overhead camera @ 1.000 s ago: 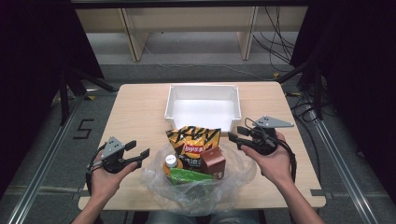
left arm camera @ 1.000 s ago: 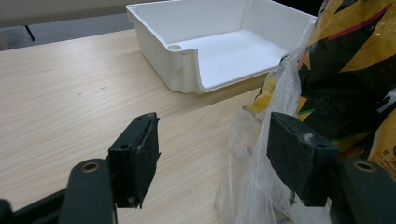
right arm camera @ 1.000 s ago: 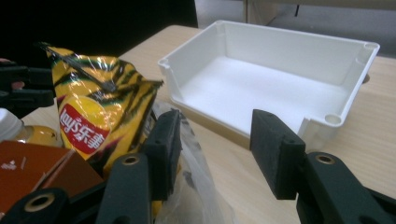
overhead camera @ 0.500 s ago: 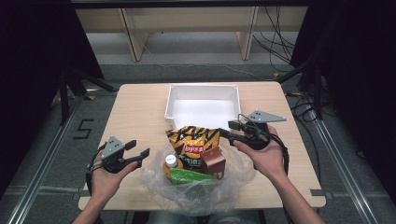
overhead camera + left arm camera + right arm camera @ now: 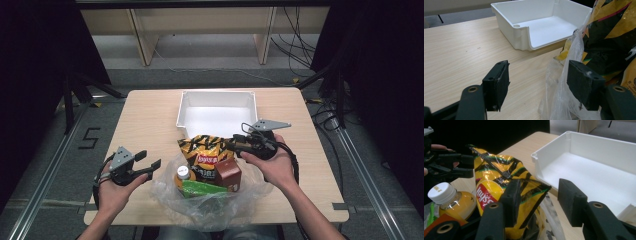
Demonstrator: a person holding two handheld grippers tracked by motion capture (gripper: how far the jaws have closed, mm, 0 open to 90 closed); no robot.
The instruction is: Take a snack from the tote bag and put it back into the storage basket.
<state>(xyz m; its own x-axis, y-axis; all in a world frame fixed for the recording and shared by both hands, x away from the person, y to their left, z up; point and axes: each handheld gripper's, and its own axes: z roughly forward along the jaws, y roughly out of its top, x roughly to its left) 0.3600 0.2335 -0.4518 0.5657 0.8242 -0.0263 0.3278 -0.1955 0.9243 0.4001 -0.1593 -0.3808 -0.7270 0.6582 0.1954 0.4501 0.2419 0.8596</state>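
Observation:
A yellow-and-black chips bag (image 5: 205, 150) stands in a clear plastic bag (image 5: 210, 205) at the table's near edge, with an orange-juice bottle (image 5: 183, 172), a brown carton (image 5: 229, 175) and a green packet (image 5: 202, 189). My right gripper (image 5: 235, 142) is at the chips bag's top right corner. In the right gripper view its jaws (image 5: 539, 195) have just been closing, and the bag's corner (image 5: 491, 185) lies between them without both pads pressing on it. My left gripper (image 5: 150, 160) rests open left of the plastic bag (image 5: 559, 100), nothing between its pads (image 5: 496, 82).
A white empty tray (image 5: 180, 112) sits just beyond the bags, mid-table, its low open side toward me. Bare wood lies to the left and right of it. Table legs, rails and cables stand on the floor beyond the far edge.
My right gripper has moved left, from beside the plastic bag to the chips bag's top corner, and its jaws stand narrower. The left gripper has stayed put.

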